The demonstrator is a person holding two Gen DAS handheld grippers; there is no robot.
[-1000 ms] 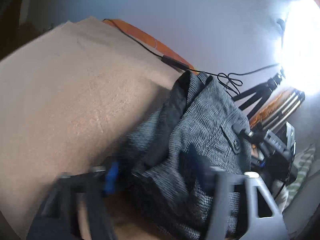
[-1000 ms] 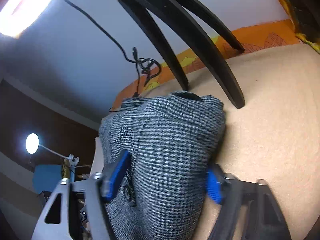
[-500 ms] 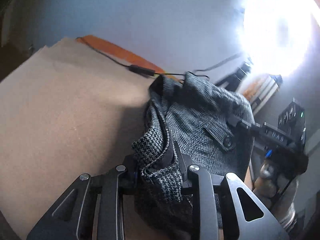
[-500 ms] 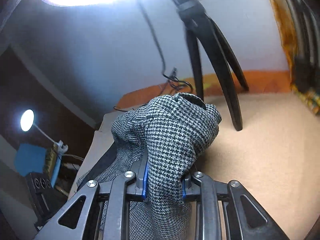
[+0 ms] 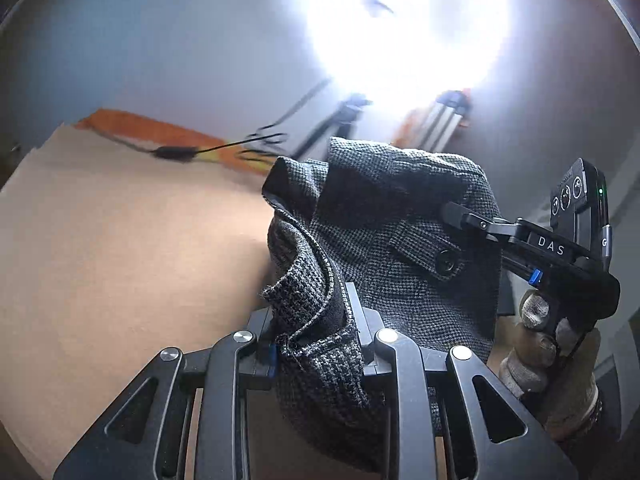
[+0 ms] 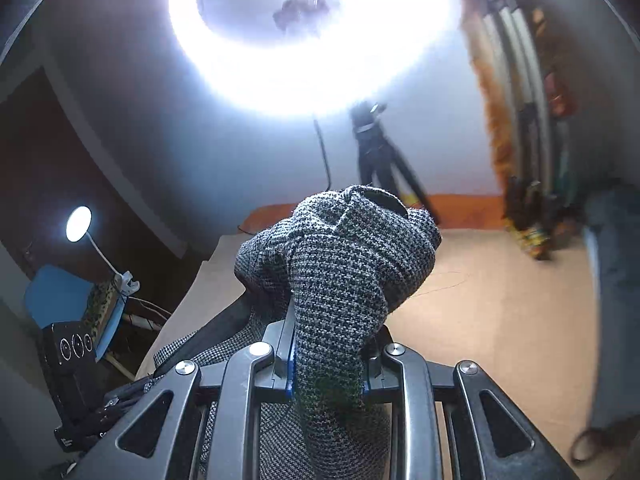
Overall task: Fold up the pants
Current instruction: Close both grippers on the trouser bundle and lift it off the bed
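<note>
The pants [image 5: 384,248] are grey houndstooth with a buttoned pocket flap. My left gripper [image 5: 316,340] is shut on a bunched edge of them and holds it up off the tan surface [image 5: 120,248]. My right gripper [image 6: 328,360] is shut on another bunch of the pants [image 6: 344,272], also lifted. The right gripper [image 5: 464,212] also shows in the left wrist view, pinching the cloth, with a gloved hand behind it. The rest of the pants hangs below, out of view.
A bright ring light [image 6: 308,36] on a black tripod [image 6: 380,168] stands at the far edge. A black cable [image 5: 176,152] lies along the orange border [image 5: 160,128]. A second tripod [image 6: 524,120] and patterned cloth stand at the right. A desk lamp [image 6: 80,220] stands off to the left.
Both grippers closed on the pants, then lifted them off the surface. Both views tilted upward toward the ring light.
</note>
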